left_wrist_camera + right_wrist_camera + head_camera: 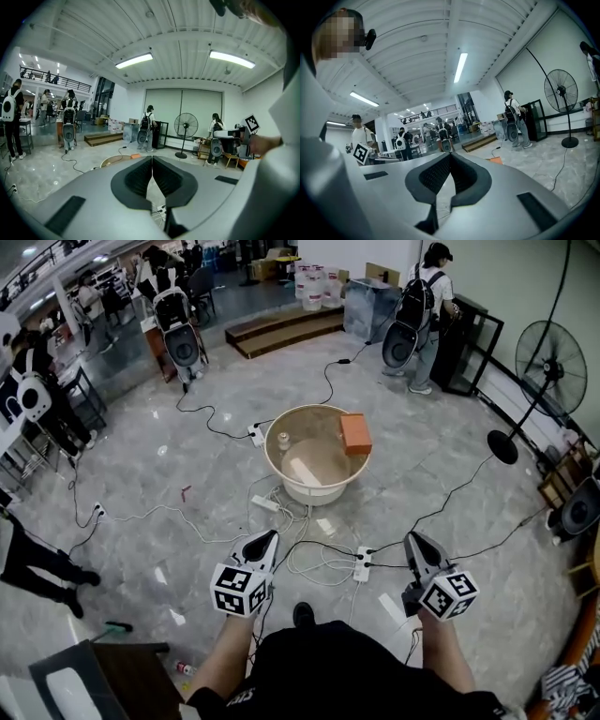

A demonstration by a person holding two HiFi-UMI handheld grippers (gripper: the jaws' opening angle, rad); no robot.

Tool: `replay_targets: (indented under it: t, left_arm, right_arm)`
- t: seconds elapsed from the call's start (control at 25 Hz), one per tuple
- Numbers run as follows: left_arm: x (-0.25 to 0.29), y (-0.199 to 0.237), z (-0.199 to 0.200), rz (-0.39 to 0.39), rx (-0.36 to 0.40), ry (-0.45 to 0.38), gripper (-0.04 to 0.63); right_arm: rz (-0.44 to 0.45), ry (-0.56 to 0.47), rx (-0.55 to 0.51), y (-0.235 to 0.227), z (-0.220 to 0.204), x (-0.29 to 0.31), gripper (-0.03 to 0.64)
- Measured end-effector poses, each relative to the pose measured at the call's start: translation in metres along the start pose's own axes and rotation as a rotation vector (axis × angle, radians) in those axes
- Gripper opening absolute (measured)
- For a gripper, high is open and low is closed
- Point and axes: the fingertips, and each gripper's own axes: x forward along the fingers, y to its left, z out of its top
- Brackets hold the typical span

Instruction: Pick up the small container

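A small cream container (283,440) stands inside a round beige tub (281,486) on the floor ahead. An orange block (355,433) rests on the tub's right rim. My left gripper (272,536) hovers near the floor, well short of the tub, its jaws shut with nothing between them (152,158). My right gripper (410,539) is held level with it further right, also shut and empty (450,155). In the left gripper view the tub's rim (112,160) and the orange block (136,156) peek over the jaws. The container is hidden in both gripper views.
Power strips (362,563) and tangled cables (309,554) lie on the floor between me and the tub. A standing fan (553,362) is at the right, a wooden step platform (281,329) at the back, a dark table corner (103,676) at bottom left. People stand around the room.
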Motion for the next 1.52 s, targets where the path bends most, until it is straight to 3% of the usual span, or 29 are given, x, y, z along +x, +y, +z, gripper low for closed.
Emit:
replay_targets:
  t: [0.52,0.92,1.28,1.52]
  left_arm:
    - [0.048,0.118,0.007,0.003,-0.026,0.034,0.02]
    - [0.067,0.171,-0.01,0.061,-0.139,0.048,0.02]
    - [0.143,0.219,0.008,0.137,-0.162,0.079,0.018]
    - [0.239,0.226,0.036,0.146,-0.162,0.113,0.019]
  right_arm:
    - [0.042,0.033,0.016,0.022,0.005,0.147,0.012]
    - [0.099,0.128,-0.02,0.023,0.003,0.218,0.012]
    - [0.189,0.181,0.01,-0.025,0.011,0.324,0.012]
    - [0.216,0.209,0.04,-0.101,0.036,0.386,0.012]
